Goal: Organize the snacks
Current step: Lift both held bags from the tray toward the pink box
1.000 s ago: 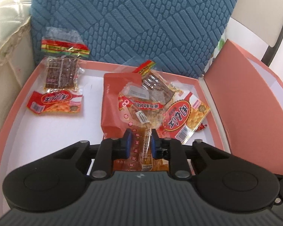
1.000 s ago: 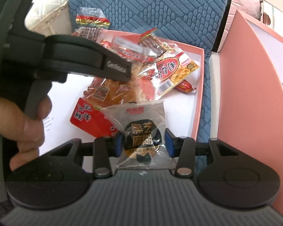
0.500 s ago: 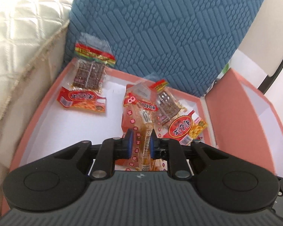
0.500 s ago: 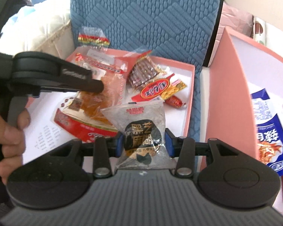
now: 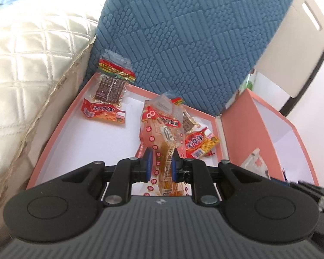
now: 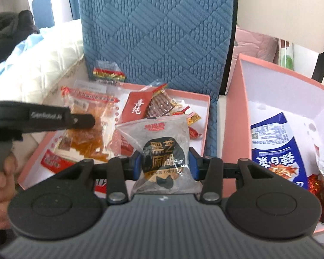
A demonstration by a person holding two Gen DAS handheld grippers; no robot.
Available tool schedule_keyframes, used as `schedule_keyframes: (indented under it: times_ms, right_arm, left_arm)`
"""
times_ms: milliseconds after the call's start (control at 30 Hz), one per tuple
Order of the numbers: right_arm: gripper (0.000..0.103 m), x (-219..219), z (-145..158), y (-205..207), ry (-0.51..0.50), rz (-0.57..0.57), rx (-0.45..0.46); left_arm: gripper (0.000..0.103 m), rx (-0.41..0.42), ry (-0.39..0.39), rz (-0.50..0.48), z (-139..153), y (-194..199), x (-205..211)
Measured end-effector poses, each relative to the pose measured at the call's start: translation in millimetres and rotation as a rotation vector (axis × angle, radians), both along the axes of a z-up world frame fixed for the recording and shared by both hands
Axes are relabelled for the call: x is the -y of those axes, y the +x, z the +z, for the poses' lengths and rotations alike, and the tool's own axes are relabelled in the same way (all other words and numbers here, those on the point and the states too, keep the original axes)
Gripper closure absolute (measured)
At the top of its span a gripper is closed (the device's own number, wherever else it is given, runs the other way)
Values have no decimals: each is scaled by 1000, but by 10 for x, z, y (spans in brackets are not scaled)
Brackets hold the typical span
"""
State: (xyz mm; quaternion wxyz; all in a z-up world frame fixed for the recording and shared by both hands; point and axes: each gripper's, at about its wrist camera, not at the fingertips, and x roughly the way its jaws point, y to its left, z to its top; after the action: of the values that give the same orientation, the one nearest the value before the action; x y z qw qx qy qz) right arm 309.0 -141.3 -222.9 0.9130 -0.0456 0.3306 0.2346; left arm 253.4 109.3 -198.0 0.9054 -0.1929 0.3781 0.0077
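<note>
Orange-strip packet [image 5: 164, 151]: clamped in left gripper [image 5: 161, 167], now lifted off the pink tray [image 5: 54, 133].
Sesame packet [image 6: 165, 151]: right gripper [image 6: 165, 165] holds it, also raised (bound for the box [image 6: 237, 108], likely).

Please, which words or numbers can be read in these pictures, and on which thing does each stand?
"GenRobot.AI": side of the left gripper.
"黑芝麻糊": clear sesame packet.
Blue bag, red packet, orange snack packet: print upside down or too blurred to read.

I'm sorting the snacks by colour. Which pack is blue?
The big blue pack, lying in the right-hand pink box. Every other pack in view is red, orange, brown or clear with black, including the two held in the claws.
</note>
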Motion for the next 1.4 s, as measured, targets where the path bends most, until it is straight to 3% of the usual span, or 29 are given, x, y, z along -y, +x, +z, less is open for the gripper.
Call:
schedule_keyframes:
  times_ms: [367, 700, 1000, 1400]
  right_arm:
    - [57, 241, 180, -237, 33, -15, 23]
    - [57, 511, 522, -357, 76, 15, 47]
    - [57, 759, 867, -352, 103, 16, 77]
    - [57, 1159, 1433, -264, 152, -8, 158]
  left_arm:
    - [83, 20, -50, 39, 190, -406, 139]
    - [83, 40, -3, 57, 571, -592, 420]
    - [83, 55, 21, 58, 946, -534, 663]
    - [83, 168, 53, -10, 1724, -251, 1162]
